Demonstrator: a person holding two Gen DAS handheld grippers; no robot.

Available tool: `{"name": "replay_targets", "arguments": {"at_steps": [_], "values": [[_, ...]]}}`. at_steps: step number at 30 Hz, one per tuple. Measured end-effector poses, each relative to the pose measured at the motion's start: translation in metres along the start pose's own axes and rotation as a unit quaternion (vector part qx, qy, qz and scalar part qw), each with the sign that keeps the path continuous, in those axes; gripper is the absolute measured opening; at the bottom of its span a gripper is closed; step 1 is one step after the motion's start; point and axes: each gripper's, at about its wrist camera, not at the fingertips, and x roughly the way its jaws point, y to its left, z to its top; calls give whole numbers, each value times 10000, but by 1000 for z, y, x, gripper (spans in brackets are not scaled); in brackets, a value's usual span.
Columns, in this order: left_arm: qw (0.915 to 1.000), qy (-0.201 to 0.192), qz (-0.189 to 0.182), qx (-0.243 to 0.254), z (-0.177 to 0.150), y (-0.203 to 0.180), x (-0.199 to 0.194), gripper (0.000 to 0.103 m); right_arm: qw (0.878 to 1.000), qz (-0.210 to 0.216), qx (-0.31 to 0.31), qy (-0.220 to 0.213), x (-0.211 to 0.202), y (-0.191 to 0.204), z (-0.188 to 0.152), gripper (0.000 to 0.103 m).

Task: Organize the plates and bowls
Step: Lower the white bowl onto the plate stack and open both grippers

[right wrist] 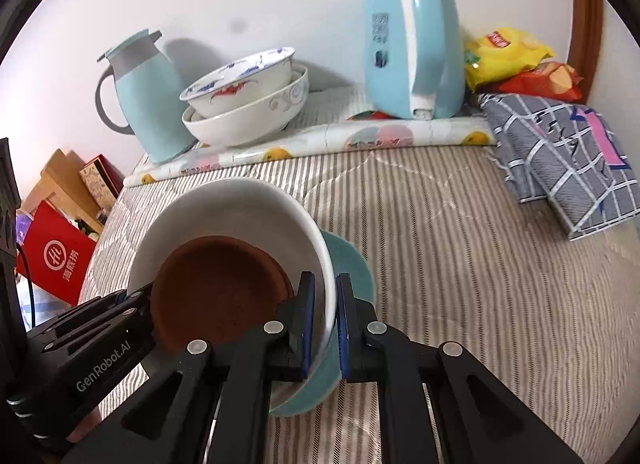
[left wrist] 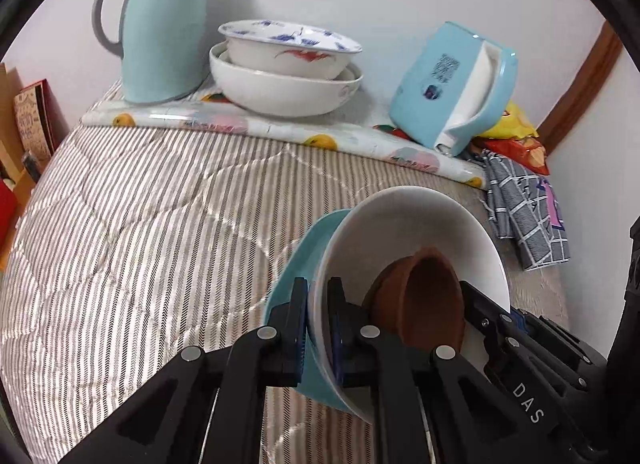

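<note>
Between both hand-held grippers, each pinching its rim, hangs the white bowl (brown dish inside).

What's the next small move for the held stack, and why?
Probably carry it forward, level, toward the two nested bowls at the back. Both grippers, left and right, pinch opposite rims of the white bowl. The brown bowl sits inside it, the teal plate beneath, and the stack looks tilted.
</note>
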Motion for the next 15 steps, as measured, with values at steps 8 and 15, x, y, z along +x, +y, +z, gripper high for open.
{"name": "replay_targets", "arguments": {"at_steps": [8,15], "values": [[9998,199,6,-35,0,6,21,10,9997,-67,-6,239,24,0,-3,10],[9997,236,-87,-46,2,7,25,11,9991,-160,-69,378,27,-1,-2,11]]}}
